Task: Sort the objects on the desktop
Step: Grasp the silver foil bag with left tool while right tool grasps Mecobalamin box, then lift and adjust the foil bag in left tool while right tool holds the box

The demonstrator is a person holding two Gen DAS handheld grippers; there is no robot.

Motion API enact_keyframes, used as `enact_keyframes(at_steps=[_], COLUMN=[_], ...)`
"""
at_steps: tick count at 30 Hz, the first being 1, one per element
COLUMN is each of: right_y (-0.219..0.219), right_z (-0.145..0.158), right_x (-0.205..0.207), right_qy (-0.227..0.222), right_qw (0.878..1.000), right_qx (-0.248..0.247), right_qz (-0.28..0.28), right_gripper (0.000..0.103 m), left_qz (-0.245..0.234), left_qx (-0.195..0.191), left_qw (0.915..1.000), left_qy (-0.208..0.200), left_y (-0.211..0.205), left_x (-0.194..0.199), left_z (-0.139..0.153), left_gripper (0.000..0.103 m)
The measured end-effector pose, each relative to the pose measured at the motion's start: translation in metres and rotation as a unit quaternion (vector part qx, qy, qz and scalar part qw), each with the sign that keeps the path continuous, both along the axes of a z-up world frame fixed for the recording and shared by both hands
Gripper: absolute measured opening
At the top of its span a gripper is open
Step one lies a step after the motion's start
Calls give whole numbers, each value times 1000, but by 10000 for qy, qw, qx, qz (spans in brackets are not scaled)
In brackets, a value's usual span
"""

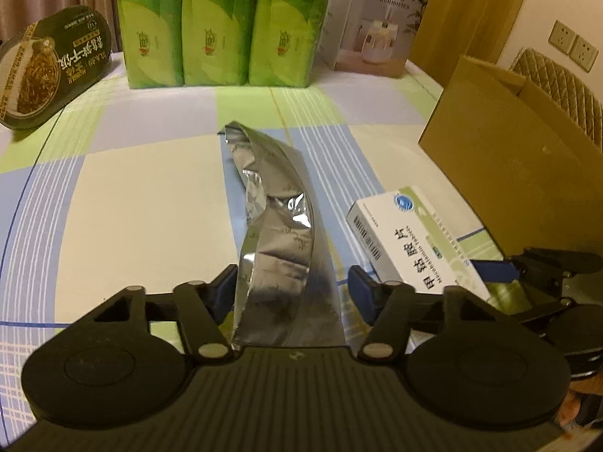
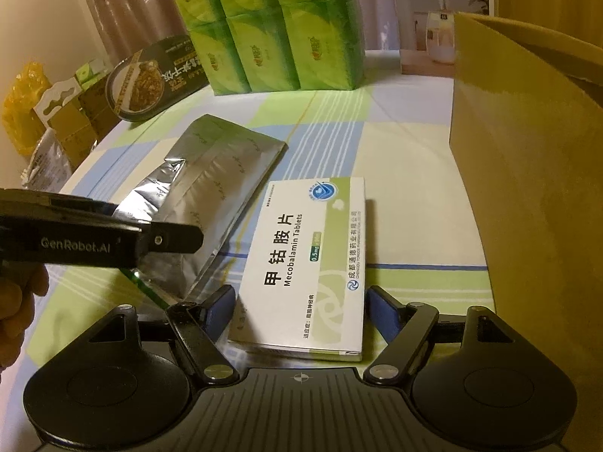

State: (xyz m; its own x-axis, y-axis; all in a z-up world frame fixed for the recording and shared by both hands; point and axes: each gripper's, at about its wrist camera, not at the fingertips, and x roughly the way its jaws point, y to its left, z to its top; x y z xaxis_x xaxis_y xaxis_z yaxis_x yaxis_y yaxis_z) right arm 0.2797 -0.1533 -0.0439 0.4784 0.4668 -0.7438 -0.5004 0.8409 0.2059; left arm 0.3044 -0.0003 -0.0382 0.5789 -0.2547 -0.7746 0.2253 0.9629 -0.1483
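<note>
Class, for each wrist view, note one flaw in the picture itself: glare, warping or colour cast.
Left wrist view: bright glare on the crumpled foil pouch, and the fisheye bows the tablecloth stripes. Right wrist view: dim yellowish light, dark vignetted corners, the cardboard box edge bent.

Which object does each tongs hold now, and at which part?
Neither grips yet. Left tongs straddle the foil pouch's near end; right tongs straddle the tablet box's near end.
</note>
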Motion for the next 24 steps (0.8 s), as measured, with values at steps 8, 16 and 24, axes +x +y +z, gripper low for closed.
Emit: enact_keyframes(at_steps=[8,16,24], right_y=[3,-4,-27], right_z=[1,7,23], right_x=[-5,-30,-85], right_qy=[-44,75,292], right_qw=[9999,9997,9995], right_qx=[-102,-240,-140], right_qz=[-8,66,11], right_gripper=[72,71,71], left_qz=[6,-304,-485], left_qx=[46,131,127], left_qw=[9999,9991,9980], left_qy=[122,247,381], left_y=[0,-2,-8], left_x=[-4,-26,-78], left_z=[2,5,10], left_gripper=[41,39,39])
